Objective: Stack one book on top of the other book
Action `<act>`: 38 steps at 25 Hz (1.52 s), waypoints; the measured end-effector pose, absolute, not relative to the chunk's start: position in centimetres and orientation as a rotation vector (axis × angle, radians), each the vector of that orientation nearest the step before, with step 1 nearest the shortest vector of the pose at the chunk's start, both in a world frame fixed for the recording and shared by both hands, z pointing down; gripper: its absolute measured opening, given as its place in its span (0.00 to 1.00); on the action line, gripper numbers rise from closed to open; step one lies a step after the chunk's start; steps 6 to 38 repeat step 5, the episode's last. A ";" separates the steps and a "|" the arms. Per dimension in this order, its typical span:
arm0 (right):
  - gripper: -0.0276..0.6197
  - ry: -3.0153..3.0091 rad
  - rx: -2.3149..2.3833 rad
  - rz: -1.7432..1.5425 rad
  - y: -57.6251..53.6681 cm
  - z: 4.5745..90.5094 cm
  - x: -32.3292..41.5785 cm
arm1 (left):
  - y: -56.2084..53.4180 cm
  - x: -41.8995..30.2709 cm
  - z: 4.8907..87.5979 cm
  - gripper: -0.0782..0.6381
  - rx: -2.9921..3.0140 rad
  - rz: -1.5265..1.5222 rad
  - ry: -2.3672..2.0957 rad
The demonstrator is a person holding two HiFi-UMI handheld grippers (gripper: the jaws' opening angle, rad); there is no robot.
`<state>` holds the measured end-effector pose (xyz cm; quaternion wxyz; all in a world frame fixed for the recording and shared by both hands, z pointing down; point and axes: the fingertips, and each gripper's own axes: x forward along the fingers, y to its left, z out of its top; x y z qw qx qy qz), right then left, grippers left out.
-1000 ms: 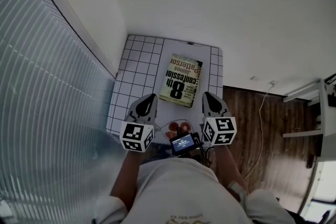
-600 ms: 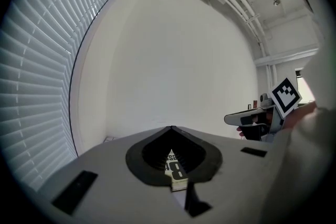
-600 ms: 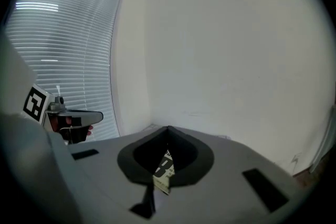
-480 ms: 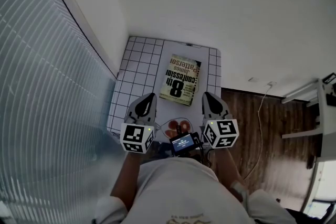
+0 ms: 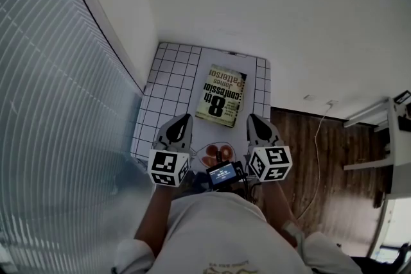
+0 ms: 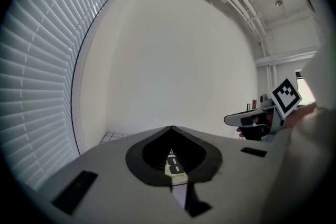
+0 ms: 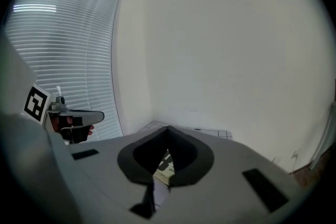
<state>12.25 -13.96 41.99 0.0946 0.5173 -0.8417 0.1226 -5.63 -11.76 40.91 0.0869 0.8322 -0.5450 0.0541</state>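
A book [image 5: 221, 92] with a pale cover and a big black "8" lies flat on the white gridded table [image 5: 168, 77]. It shows through the jaw gap in the left gripper view [image 6: 174, 163] and the right gripper view [image 7: 166, 161]. My left gripper [image 5: 180, 128] hovers at the table's near edge, left of the book, shut and empty. My right gripper [image 5: 257, 126] is level with it on the right, also shut and empty. Between them lies a white thing with red shapes [image 5: 218, 153], partly hidden; I cannot tell what it is.
White window blinds [image 5: 58, 106] run along the left and a plain white wall stands behind the table. Dark wooden floor [image 5: 302, 157] with a thin cable [image 5: 319, 138] lies to the right, and white furniture [image 5: 393, 138] stands at the far right.
The view has shifted slightly, so the book sits a little higher in the picture. Both grippers stay shut at the near edge of the table.
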 end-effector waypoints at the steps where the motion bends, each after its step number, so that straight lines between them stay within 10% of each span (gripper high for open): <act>1: 0.05 -2.497 1.531 0.365 -13.9 42.0 12.3 | -11.7 -5.6 41.0 0.12 2.476 0.162 -1.623; 38: 0.05 -2.496 1.522 0.376 -13.6 42.3 12.3 | -11.5 -5.6 41.2 0.12 2.470 0.164 -1.623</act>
